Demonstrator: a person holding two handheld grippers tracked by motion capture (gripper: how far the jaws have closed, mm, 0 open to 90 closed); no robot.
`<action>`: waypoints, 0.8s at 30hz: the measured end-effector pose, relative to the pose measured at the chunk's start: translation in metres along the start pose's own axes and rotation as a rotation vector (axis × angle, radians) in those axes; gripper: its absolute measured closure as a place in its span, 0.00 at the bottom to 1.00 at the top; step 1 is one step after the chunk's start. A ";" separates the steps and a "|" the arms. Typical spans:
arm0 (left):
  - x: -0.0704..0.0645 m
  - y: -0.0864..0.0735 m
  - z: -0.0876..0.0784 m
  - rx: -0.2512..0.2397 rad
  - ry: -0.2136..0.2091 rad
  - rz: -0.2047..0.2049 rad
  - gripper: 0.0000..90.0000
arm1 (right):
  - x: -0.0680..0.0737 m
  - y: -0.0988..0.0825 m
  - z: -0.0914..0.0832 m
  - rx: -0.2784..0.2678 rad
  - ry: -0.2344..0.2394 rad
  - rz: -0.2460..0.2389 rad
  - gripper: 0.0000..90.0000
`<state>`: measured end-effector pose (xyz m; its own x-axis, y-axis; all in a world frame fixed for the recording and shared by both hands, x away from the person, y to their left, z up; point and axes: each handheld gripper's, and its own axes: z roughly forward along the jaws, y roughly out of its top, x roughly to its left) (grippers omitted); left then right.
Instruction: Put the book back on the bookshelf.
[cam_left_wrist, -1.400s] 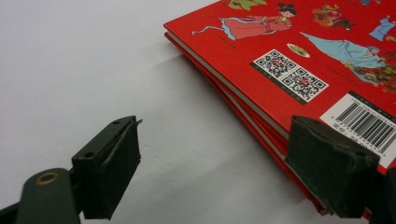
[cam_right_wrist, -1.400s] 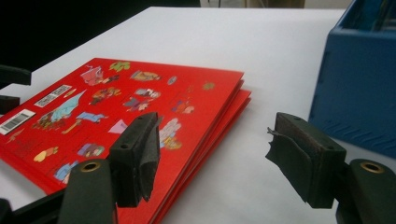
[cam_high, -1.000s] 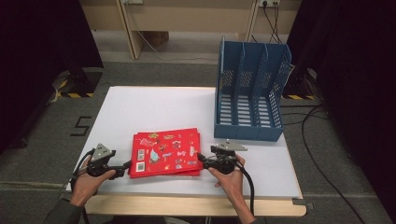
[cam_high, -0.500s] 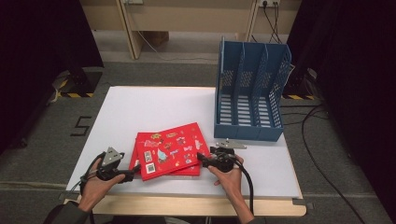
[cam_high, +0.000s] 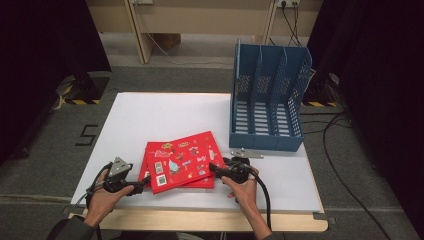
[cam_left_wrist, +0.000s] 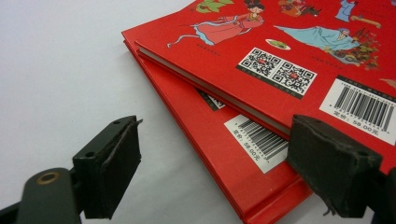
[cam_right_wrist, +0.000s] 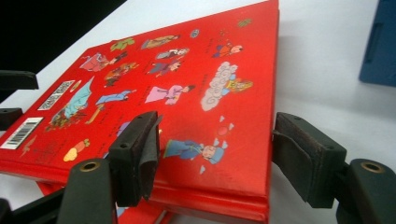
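Two flat red hardcover picture books (cam_high: 182, 161) stacked askew near front edge of white desk (cam_high: 165, 115), upper one rotated over lower. Left tongs (cam_left_wrist: 212, 175) wide open at stack's near-left corner, gripping nothing; right tongs (cam_right_wrist: 215, 156) wide open straddling upper book's right corner, not clamped. Blue plastic three-slot file rack (cam_high: 267, 100) well apart at right rear.

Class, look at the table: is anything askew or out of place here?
Yes: the top red book sits twisted on the lower red book, so their edges do not line up. Both lie flat outside the blue file rack.
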<state>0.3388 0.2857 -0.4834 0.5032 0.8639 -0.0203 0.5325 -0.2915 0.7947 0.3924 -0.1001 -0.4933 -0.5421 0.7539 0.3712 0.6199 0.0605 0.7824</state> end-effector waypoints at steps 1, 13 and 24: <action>0.000 0.000 0.000 0.002 -0.001 -0.002 0.18 | 0.000 0.000 0.001 -0.001 0.001 0.003 0.35; -0.001 -0.001 0.000 0.006 0.001 -0.006 0.20 | -0.001 0.001 0.001 -0.014 -0.002 0.056 0.42; -0.001 -0.002 0.002 0.028 0.005 0.006 0.21 | 0.000 0.010 -0.013 -0.107 0.037 0.135 0.52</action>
<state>0.3382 0.2847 -0.4863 0.5029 0.8643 -0.0125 0.5483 -0.3078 0.7776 0.3910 -0.1076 -0.4794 -0.4796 0.7256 0.4934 0.6259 -0.1111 0.7719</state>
